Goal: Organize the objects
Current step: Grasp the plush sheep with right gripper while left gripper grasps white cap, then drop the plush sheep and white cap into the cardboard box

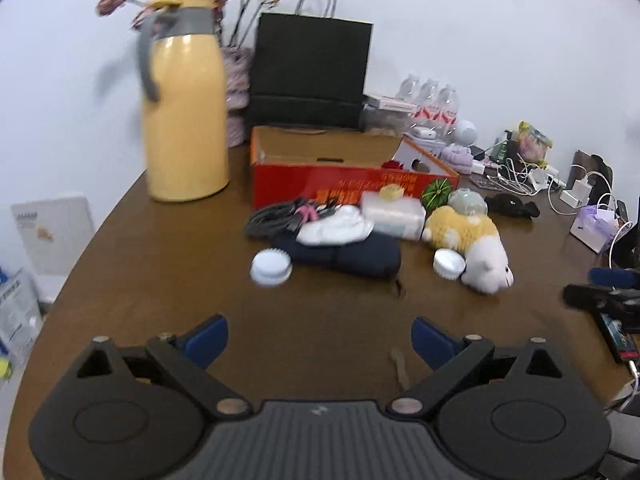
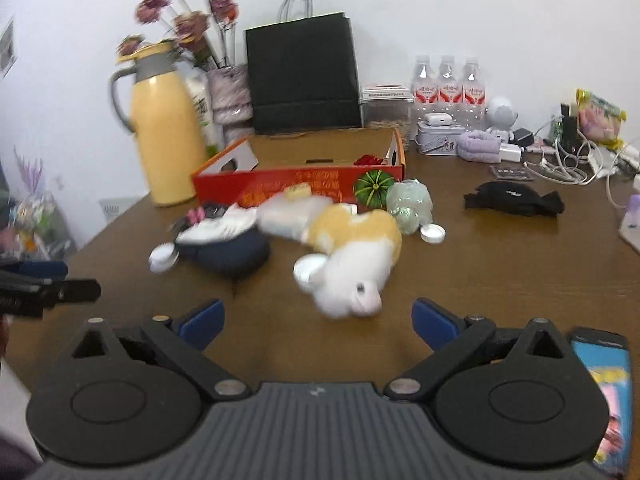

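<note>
both grippers hang over the brown wooden table (image 1: 160,264) with jaws spread wide and nothing between them: the left gripper (image 1: 320,340) and the right gripper (image 2: 318,322). just ahead of the right one lies a yellow-and-white plush toy (image 2: 352,256), on its side, a white cap (image 2: 308,270) touching it. further left is a dark blue pouch (image 1: 348,256) with white cloth (image 1: 336,226) on top and a white ridged lid (image 1: 271,267) beside it. behind the heap stands an open red cardboard box (image 1: 340,184), then a yellow thermos jug (image 1: 186,104) and a black paper bag (image 2: 302,72) by the wall.
</note>
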Demonstrator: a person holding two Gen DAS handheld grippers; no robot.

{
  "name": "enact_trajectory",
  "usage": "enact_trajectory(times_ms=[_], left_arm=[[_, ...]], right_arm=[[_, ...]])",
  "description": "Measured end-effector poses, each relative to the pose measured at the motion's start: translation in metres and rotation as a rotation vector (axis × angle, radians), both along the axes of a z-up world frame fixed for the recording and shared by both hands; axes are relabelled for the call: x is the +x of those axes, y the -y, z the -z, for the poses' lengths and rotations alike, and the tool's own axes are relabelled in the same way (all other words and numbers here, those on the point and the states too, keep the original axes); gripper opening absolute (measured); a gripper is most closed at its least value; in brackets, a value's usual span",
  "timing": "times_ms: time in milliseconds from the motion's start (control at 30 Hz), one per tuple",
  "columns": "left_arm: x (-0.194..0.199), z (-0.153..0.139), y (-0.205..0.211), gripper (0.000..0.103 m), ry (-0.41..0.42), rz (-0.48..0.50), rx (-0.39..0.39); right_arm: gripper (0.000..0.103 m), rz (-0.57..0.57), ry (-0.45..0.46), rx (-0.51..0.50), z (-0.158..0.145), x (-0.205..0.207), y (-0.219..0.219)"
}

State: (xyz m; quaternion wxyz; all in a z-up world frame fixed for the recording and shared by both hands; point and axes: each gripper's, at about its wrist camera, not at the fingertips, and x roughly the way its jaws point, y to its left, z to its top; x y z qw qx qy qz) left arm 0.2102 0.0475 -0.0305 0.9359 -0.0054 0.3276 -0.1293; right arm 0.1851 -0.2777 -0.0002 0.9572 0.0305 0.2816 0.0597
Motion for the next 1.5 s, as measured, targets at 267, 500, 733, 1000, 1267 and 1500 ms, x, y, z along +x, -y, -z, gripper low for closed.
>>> enact_trajectory(times_ms=[267,500,733,1000,1267,1500], left_arm=[[0.04,0.025,-0.003,0.098,0.027,0.002,0.042],[0.122,0.067,0.018,0.08,0.05,0.027,0.143],[0.143,0.075,0.01,0.057,0.03,0.049,0.091],[0.119,0.067,0.001,0.038,0.019,0.037,0.085],[0.035,0.021,-0.023,0.038,0.106,-0.044,0.005],[0.036,-0.015,-0.003,0.038,0.163,0.031,-0.057]], right_arm=[[0.102,0.062,0.049,-0.019,0.006,0.024,0.008],[0.081,0.121,-0.039,-0.007,0.052,0.106,0.0],[0.053,0.15,-0.103,0.032,0.075,0.14,0.002],[0.05,0.175,-0.028,0.022,0.058,0.121,0.001],[0.05,0.082,0.031,-0.024,0.023,0.04,-0.014],[0.05,0.019,0.036,-0.008,0.014,0.024,-0.017]])
